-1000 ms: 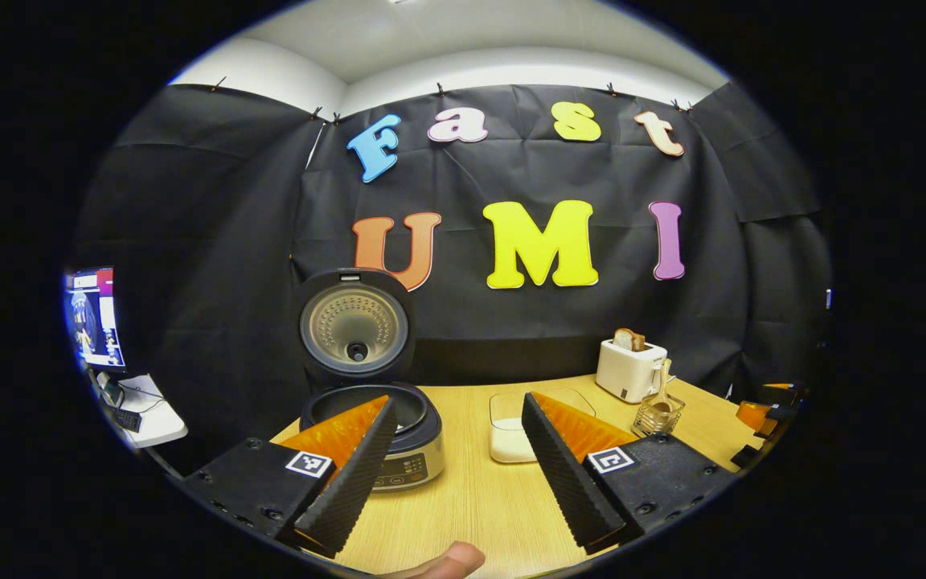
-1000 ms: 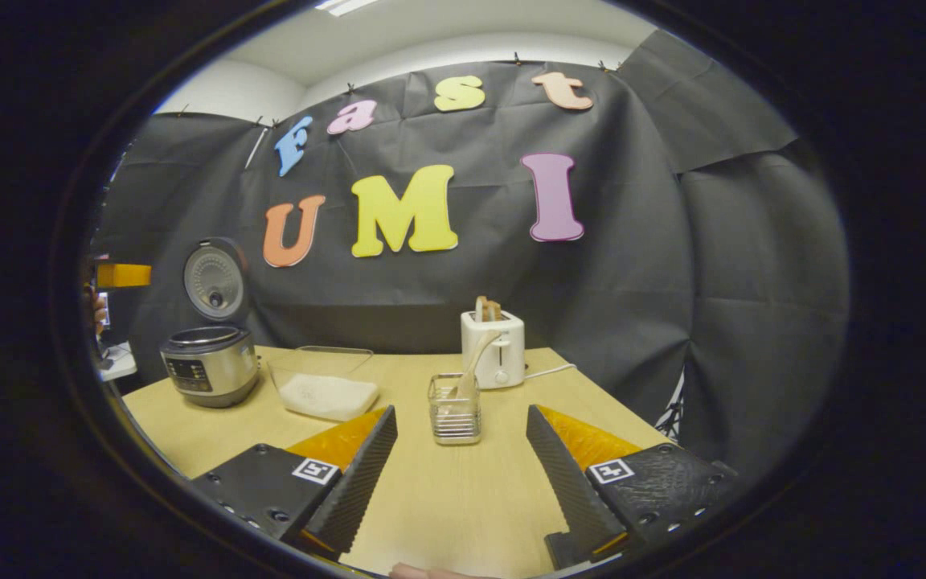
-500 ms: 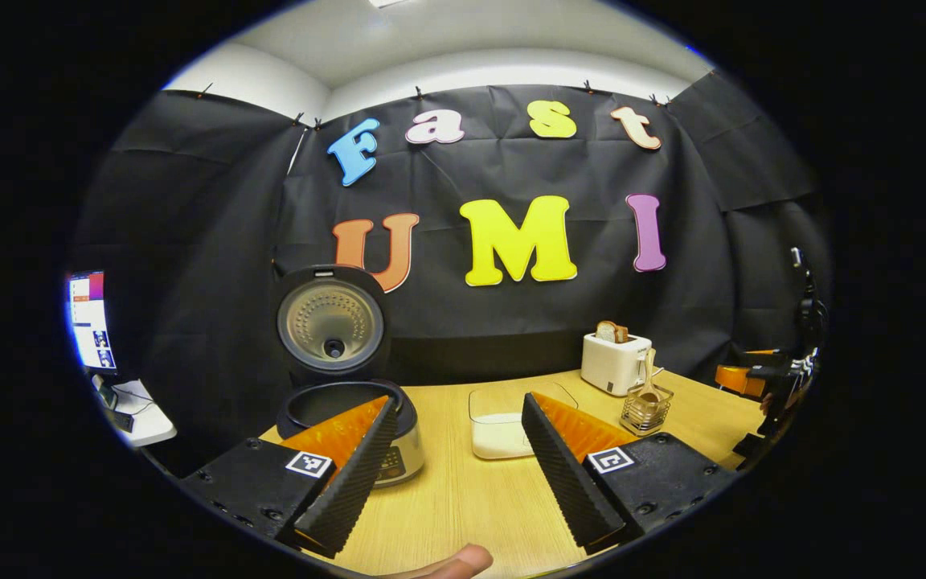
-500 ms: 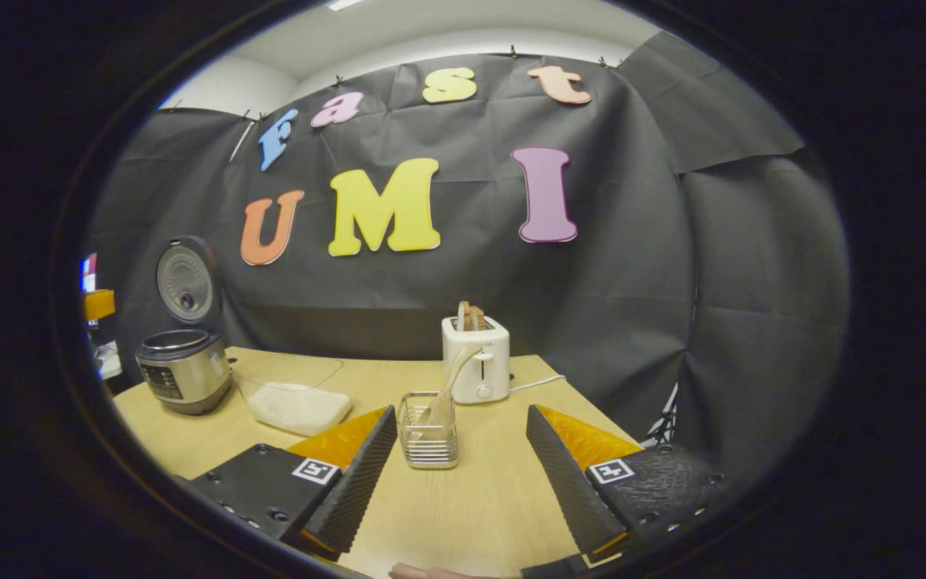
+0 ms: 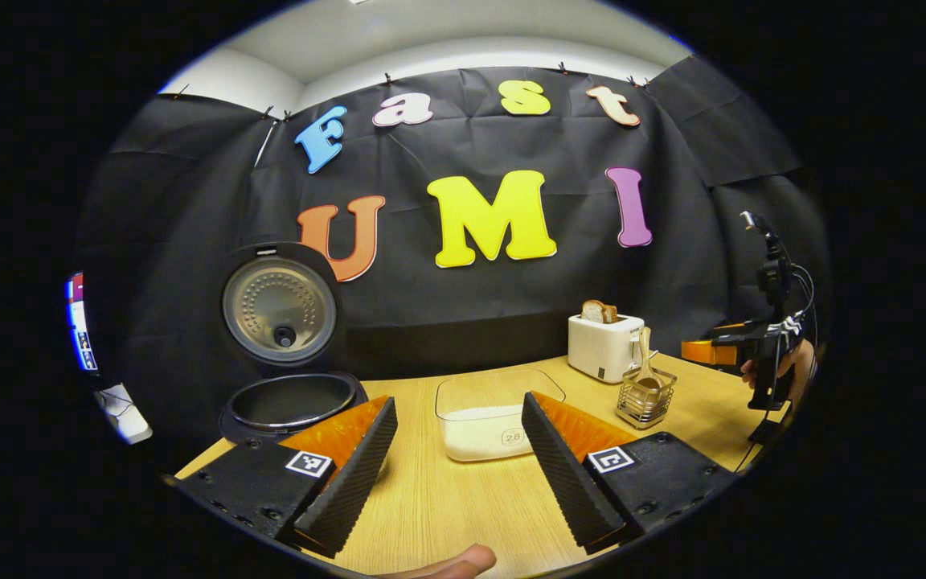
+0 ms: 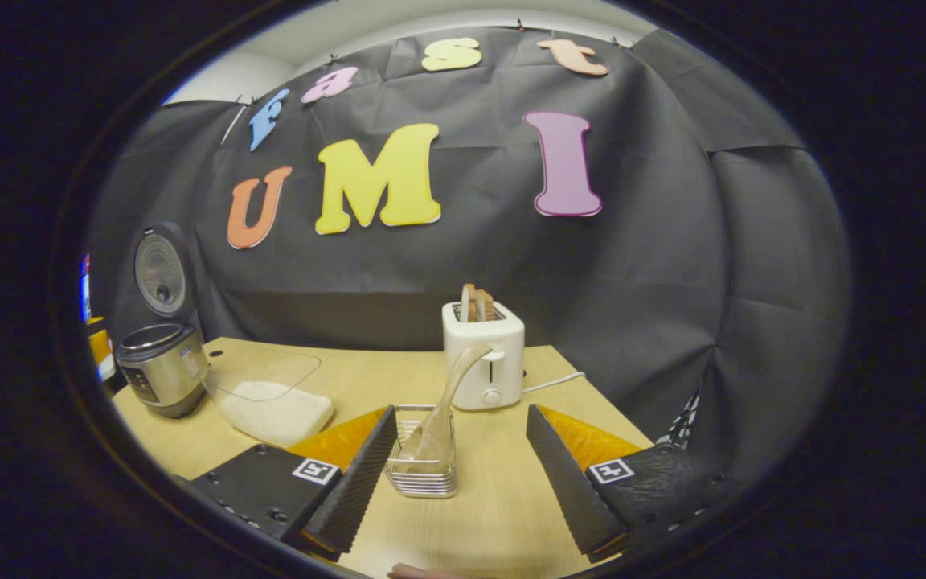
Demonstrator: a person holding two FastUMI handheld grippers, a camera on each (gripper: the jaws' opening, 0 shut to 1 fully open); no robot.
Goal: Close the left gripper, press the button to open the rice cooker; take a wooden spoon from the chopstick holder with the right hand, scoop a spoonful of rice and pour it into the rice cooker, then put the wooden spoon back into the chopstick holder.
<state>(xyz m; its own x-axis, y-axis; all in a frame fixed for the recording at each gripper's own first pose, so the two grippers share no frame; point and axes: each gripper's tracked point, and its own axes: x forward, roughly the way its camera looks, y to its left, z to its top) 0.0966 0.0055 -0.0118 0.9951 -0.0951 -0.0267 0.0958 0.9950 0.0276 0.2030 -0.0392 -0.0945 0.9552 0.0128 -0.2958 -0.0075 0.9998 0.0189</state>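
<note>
Since a second ago the left gripper [image 5: 455,474] has backed away from the rice cooker [image 5: 290,402], jaws wide, its lid already up, leaving room. From the right gripper view, the right gripper [image 6: 459,478] has neared the chopstick holder [image 6: 423,466], jaws wide to take the wooden spoon [image 6: 443,410] leaning inside.

Right tongs [image 6: 460,474] spread wide, bare surface [image 6: 479,515] between them up to the chopstick holder [image 6: 423,462]; wooden spoon [image 6: 443,410] leans out its top, toaster [image 6: 483,358] close behind blocks further reach. Rice container [image 6: 270,402] sits between holder and rice cooker [image 6: 161,366]. Cooker lid [image 5: 280,305] upright, pot mouth [image 5: 294,398] unobstructed from above.
</note>
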